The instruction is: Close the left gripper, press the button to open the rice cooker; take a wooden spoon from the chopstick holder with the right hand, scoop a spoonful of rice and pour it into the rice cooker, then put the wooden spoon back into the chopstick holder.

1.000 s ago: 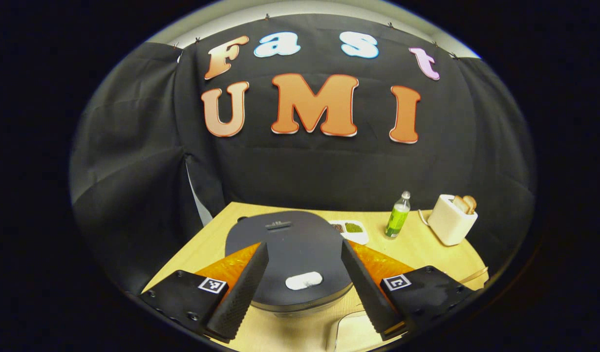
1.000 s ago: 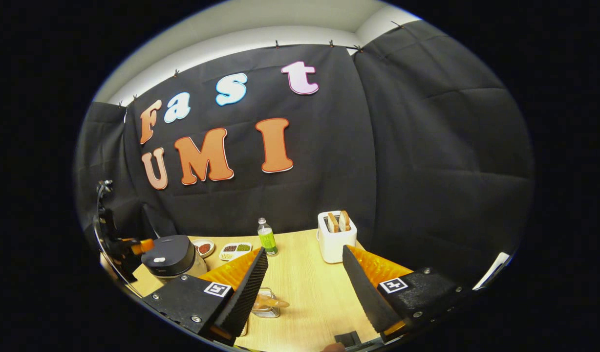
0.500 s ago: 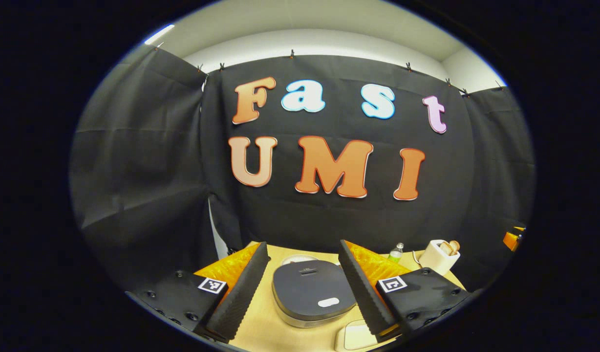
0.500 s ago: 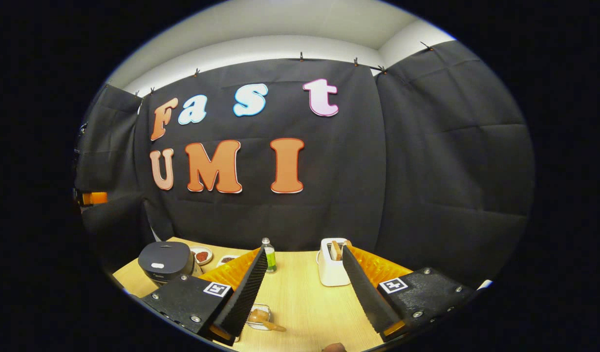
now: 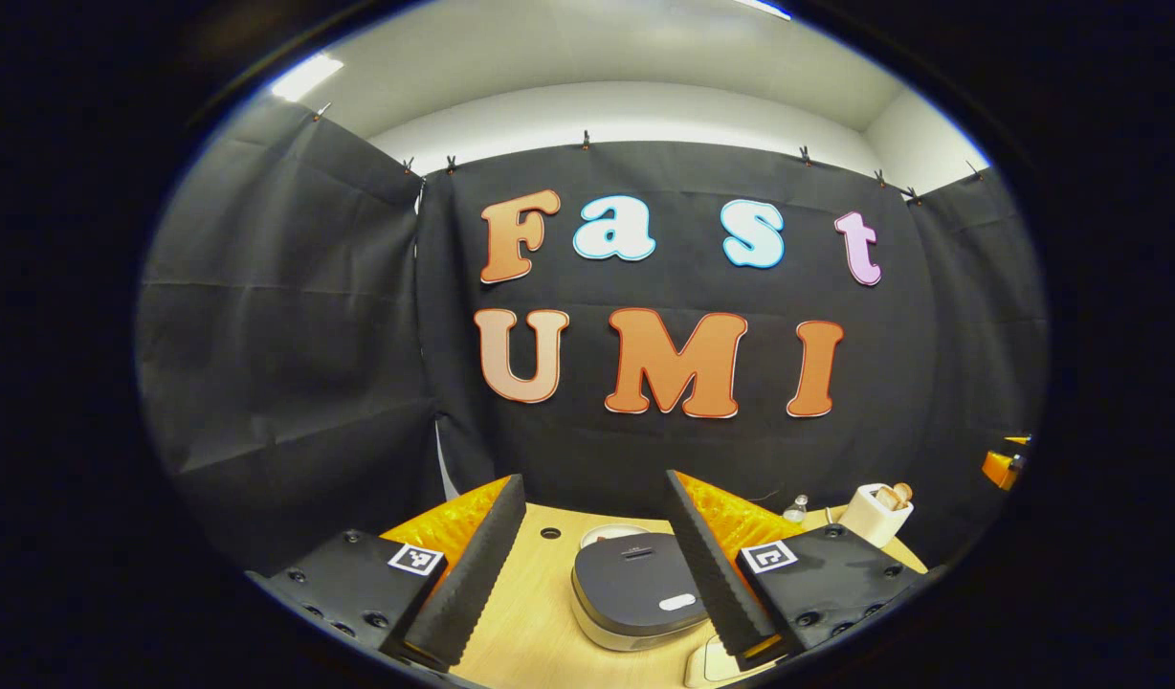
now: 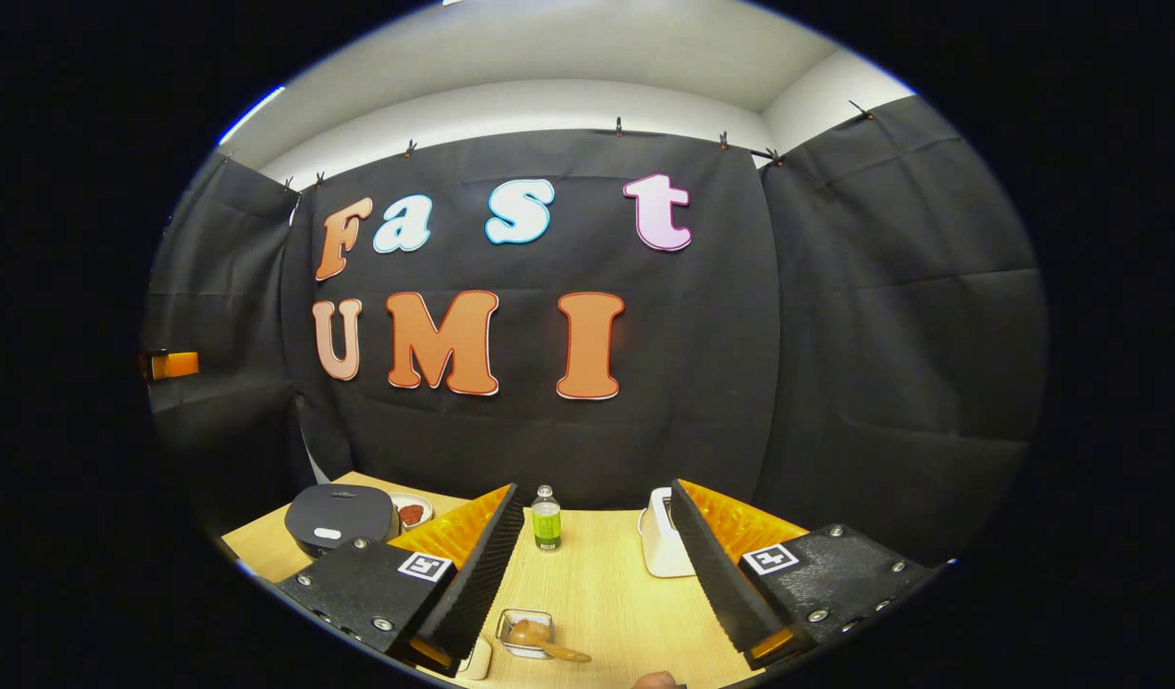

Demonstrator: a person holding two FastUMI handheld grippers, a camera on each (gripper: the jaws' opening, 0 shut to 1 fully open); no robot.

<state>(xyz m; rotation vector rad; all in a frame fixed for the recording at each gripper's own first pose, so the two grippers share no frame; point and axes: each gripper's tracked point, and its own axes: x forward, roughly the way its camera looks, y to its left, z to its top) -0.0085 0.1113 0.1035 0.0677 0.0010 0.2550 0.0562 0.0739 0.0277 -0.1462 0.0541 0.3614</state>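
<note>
The dark grey, round-cornered rice cooker with its lid down is seen on the pale wooden table, framed between the fingers of the left gripper, which are spread wide and held above the table with nothing between them; the small white oval button on the front of the lid lies just inside the right-hand finger in the left gripper view. Behind the cooker a shallow white bowl is partly hidden, and farther right a white toaster holding bread is set near the table's back edge. In the right gripper view the right gripper is likewise spread wide and empty. Low between its fingers, closest to the camera, a small clear square holder is found with a wooden spoon lying tilted in it. Beyond, a clear bottle of green liquid stands upright between the fingers, the toaster is partly covered by the right-hand finger, and the closed cooker sits well off to the left beside a small dish of red contents.
</note>
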